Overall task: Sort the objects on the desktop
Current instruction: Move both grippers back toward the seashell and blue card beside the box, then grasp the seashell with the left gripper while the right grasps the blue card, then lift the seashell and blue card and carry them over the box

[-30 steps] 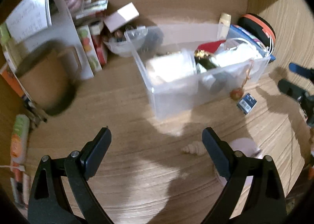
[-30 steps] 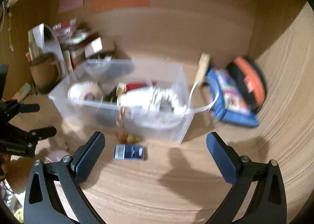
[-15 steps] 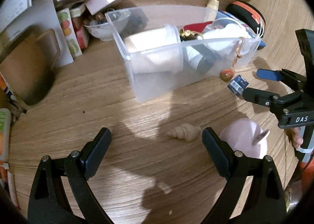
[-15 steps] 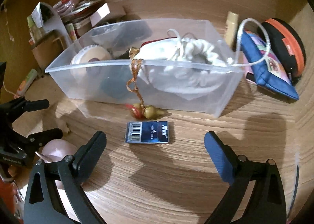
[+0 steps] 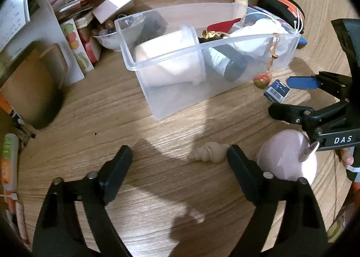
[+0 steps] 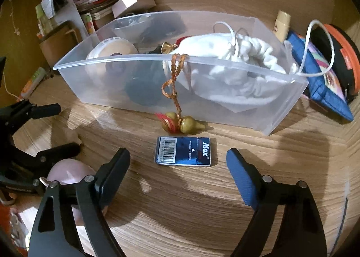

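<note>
1. Wood-grain laminate covers the desk (image 5: 171, 191); its pale streaked surface fills both views.
2. A frosted, translucent plastic bin (image 6: 279, 108) sits in the upper middle of both frames, holding a crumpled white drawstring pouch (image 6: 243, 58), a roll of tape (image 6: 112, 51) and a dark bottle (image 5: 229, 64).
3. An orange braided cord (image 6: 174, 81) hangs over the bin's rim down to a small glossy gourd charm (image 6: 189, 124) lying on the desk.
4. Just below the charm, centre of the right wrist view, lies a flat blue staple box (image 6: 183, 153) with a barcode, the brand "Max" and "PRESS TO OPEN".
5. The right gripper (image 6: 177, 167) is spread, blue-padded jaws just narrowing, either side of the box without touching it.
6. A ridged beige spiral seashell (image 5: 208, 155) lies low in the centre of the left wrist view, beside a smooth pink rounded object (image 5: 285, 158).
7. The left gripper (image 5: 178, 162) is also spread, jaws just closing in; the shell sits against the inner side of one finger, unpinched.
8. "DAS" is printed on the right gripper's body.
</note>
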Action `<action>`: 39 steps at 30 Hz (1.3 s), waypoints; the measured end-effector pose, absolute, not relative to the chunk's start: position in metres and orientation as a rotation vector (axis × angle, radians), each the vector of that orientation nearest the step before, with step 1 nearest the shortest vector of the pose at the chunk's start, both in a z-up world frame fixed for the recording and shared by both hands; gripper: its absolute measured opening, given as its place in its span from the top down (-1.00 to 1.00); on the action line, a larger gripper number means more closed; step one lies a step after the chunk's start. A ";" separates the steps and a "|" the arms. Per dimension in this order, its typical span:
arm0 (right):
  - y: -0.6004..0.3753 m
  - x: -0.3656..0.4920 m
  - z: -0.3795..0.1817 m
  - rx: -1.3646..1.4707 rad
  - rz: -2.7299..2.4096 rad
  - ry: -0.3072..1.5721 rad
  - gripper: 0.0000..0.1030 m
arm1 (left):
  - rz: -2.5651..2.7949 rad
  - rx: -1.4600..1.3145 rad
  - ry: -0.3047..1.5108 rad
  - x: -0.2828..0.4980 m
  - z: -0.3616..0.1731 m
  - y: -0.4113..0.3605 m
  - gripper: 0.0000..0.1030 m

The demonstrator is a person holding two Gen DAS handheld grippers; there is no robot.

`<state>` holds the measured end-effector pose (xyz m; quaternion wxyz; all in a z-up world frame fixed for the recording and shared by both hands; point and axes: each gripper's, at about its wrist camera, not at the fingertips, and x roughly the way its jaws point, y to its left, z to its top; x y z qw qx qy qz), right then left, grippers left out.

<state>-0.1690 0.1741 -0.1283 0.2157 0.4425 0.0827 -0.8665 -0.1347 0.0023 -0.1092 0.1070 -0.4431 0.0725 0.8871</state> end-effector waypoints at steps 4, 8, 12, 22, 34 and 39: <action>0.173 -0.169 -0.129 1.226 -2.398 0.227 -0.66 | 2.614 -1.284 0.224 -0.131 -0.107 0.003 -0.43; 0.174 -0.169 -0.129 1.218 -2.393 0.227 -0.60 | 2.607 -1.263 0.231 -0.129 -0.106 0.004 -0.22; 0.172 -0.172 -0.129 1.209 -2.388 0.226 -0.47 | 2.592 -1.259 0.208 -0.129 -0.105 0.002 0.01; 0.173 -0.175 -0.129 1.195 -2.406 0.248 0.09 | 2.610 -1.266 0.160 -0.130 -0.104 -0.005 0.31; 0.174 -0.176 -0.130 1.196 -2.419 0.221 0.13 | 2.640 -1.282 0.091 -0.133 -0.103 -0.016 0.59; 0.179 -0.174 -0.122 1.184 -2.406 0.156 0.13 | 2.647 -1.280 0.057 -0.131 -0.101 -0.025 0.59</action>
